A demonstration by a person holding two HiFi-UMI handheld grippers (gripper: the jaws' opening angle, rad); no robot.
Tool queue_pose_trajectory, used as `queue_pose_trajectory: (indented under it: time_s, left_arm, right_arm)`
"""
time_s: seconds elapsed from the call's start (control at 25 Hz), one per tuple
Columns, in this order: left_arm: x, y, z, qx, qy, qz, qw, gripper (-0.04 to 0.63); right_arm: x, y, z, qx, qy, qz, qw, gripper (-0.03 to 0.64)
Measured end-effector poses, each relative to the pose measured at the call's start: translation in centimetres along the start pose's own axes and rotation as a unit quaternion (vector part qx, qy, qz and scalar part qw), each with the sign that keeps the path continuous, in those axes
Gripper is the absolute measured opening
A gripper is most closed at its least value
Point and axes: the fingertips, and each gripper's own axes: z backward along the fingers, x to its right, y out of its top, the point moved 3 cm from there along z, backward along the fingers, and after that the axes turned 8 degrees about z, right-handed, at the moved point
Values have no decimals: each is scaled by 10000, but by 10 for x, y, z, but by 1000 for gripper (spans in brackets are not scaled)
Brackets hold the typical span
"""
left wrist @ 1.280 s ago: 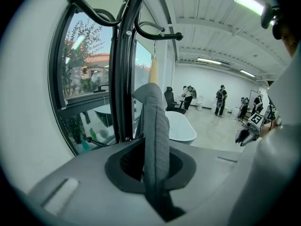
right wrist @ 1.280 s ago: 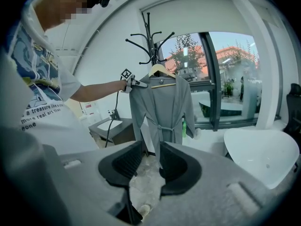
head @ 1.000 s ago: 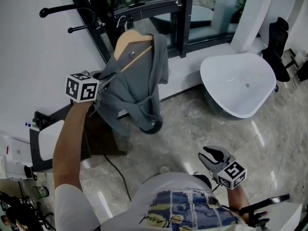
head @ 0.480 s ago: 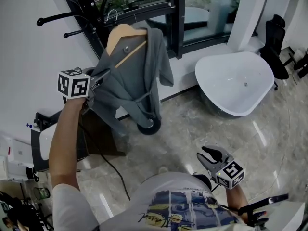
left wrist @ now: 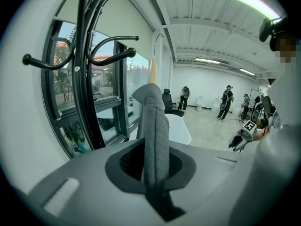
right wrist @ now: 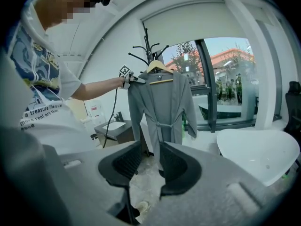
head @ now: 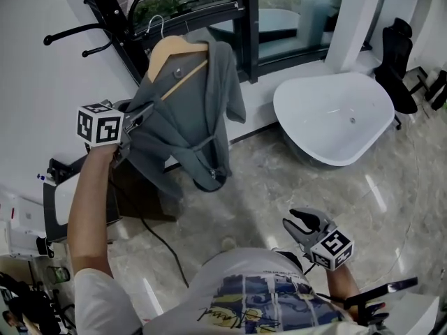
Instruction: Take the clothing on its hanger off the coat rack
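**Robe on its hanger held beside the coat rack**

The room has a glossy, marbled stone floor (head: 279, 180), white walls and a tall window with a dark frame (head: 248, 26). A white tub (head: 335, 110) with a rounded rim stands on the floor by the window, and a black chair (head: 399, 51) stands past it at the right edge. A dark cabinet with a sink (right wrist: 115, 128) stands against the wall behind the robe. In the left gripper view, several people (left wrist: 228, 100) stand far down the hall.

The black coat rack (head: 105, 19) rises at the upper left, its curved pegs ending in knobs. The grey robe (head: 188, 131) hangs on a wooden hanger (head: 174, 54) just beside the rack, with its belt tied and its hem clear of the floor. In the left gripper view the hanger's wire hook (left wrist: 155, 46) shows to the right of the nearest peg, with a gap between them.

The person's bare left arm (head: 87, 201) reaches up and forward. The left gripper (head: 143, 110) is clamped on the robe's shoulder at the hanger's end (the grey cloth fills the space between its jaws). The right gripper (head: 290, 218) sits low by the person's printed shirt (head: 265, 299). It points toward the robe from well apart, with its jaws spread and only floor showing between them.
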Motion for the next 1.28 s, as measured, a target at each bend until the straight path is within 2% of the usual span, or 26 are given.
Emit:
queue_pose_trajectory:
  time_s: [0.28, 0.6, 0.76, 0.96, 1.28]
  left_arm:
    - [51, -5, 17, 198, 110, -9, 9997, 8]
    - [148, -29, 52, 394, 260, -81, 9989, 8]
    - [188, -20, 62, 305, 304, -45, 9991, 8]
    - [210, -11, 70, 311, 219, -59, 9993, 8]
    - [311, -60, 100, 514, 131, -62, 9986, 8]
  right_arm:
    - [18, -10, 27, 3, 206, 170, 9996, 118]
    - [22, -40, 65, 110, 584, 266, 9979, 114]
    - [35, -31, 75, 61, 706, 300, 9970, 107]
    - [45, -13, 68, 30, 859, 351, 9957, 97]
    - [26, -55, 107, 35, 1167, 564, 9916, 83]
